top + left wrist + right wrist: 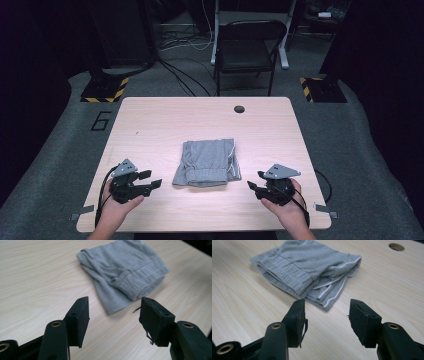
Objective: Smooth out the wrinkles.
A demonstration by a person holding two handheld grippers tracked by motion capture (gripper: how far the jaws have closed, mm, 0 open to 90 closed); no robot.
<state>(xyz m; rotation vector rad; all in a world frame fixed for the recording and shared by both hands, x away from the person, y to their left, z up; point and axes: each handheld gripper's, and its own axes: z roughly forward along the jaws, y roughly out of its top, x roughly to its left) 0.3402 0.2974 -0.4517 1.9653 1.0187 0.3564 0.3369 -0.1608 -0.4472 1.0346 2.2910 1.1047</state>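
- Folded grey shorts (207, 163) lie flat near the middle of the wooden counter (150, 125), white trim along one folded edge.
- My left gripper (150, 181): jaws spread wide, empty, resting near the counter's front left, aimed at the shorts, apart from them.
- My right gripper (256, 182): jaws likewise parted, empty, front right, just short of the cloth.
- Round hole (239, 109) at far edge.

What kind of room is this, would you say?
Probably a lab or recording studio, not a home: the wooden table stands on grey carpet between hazard-striped stand bases, with loose floor cables and a folding chair behind.
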